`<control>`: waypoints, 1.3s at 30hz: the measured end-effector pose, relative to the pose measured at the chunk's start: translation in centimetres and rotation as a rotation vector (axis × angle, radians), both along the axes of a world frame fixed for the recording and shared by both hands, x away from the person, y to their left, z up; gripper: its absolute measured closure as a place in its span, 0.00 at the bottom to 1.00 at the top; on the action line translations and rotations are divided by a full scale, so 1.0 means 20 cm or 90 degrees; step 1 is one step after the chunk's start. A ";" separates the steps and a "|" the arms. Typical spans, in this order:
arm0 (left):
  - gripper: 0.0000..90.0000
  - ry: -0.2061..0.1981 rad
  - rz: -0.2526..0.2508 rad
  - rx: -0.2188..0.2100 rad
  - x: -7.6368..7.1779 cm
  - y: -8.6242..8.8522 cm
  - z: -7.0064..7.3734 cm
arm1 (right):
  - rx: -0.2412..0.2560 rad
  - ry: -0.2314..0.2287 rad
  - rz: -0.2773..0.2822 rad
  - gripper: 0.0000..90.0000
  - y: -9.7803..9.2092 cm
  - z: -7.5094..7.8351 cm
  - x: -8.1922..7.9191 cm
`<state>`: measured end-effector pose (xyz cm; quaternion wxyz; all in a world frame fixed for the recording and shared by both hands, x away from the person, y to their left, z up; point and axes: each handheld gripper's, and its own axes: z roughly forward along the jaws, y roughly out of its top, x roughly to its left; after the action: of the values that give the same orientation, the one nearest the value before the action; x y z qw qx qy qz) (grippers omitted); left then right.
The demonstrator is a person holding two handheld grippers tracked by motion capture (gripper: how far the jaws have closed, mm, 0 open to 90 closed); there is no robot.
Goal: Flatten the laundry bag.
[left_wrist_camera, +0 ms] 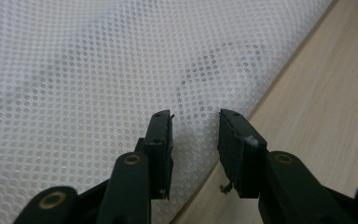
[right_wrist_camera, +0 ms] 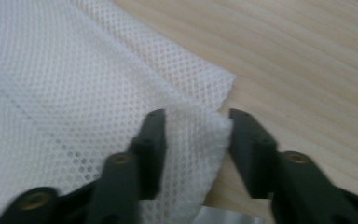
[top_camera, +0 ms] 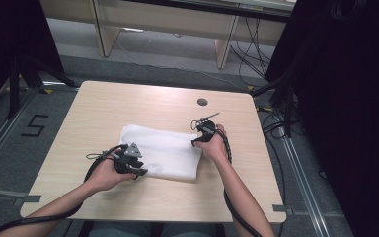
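Observation:
A folded white mesh cloth [top_camera: 163, 153] lies in the middle of the light wooden table [top_camera: 108, 108]. My left gripper [top_camera: 140, 173] rests at the cloth's near left edge, its jaws open with the mesh cloth [left_wrist_camera: 98, 70] edge lying between and under them [left_wrist_camera: 195, 122]. My right gripper [top_camera: 197, 141] sits at the cloth's far right corner. Its jaws stand open around a bunched corner of the mesh cloth [right_wrist_camera: 74, 93], which fills the gap [right_wrist_camera: 196, 122] without being pinched.
A small round dark disc [top_camera: 202, 101] sits near the table's far edge. Black cables [top_camera: 229, 197] trail from both grippers along the forearms. Dark curtains [top_camera: 345, 98] and stands flank the table; a wooden bench [top_camera: 168, 19] stands beyond.

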<state>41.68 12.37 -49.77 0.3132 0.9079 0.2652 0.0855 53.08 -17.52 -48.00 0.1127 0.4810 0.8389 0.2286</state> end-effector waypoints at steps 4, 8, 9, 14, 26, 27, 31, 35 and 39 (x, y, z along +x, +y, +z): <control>0.72 -0.003 0.015 -0.012 0.00 -0.01 -0.01 | -0.029 -0.025 0.037 0.93 0.02 0.03 -0.02; 0.73 -0.001 -0.001 0.010 0.01 -0.01 -0.01 | -0.028 -0.061 0.066 0.95 0.04 0.10 -0.04; 0.73 0.002 0.022 -0.016 0.00 -0.03 -0.02 | -0.028 -0.064 0.070 0.96 0.04 0.13 -0.06; 0.74 0.007 0.024 -0.010 0.01 -0.03 -0.01 | 0.004 -0.116 0.111 0.96 0.06 0.27 -0.16; 0.75 -0.005 0.010 0.008 0.00 -0.02 -0.01 | 0.058 -0.156 0.264 0.96 0.08 0.41 -0.54; 0.75 -0.006 0.029 -0.011 0.00 -0.03 -0.02 | 0.043 -0.156 0.268 0.96 0.08 0.41 -0.56; 0.75 -0.004 0.038 -0.024 -0.01 -0.04 -0.03 | 0.019 -0.164 0.269 0.97 0.07 0.40 -0.58; 0.76 -0.006 0.037 -0.021 -0.01 -0.03 -0.02 | 0.025 -0.139 0.295 0.97 0.08 0.41 -0.64; 0.76 -0.007 0.041 -0.023 -0.01 -0.04 -0.03 | 0.048 -0.109 0.338 0.97 0.11 0.38 -0.70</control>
<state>41.41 11.67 -50.27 0.3277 0.8927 0.2943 0.0957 39.09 -15.31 -40.45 0.1012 0.2270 0.9139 0.3210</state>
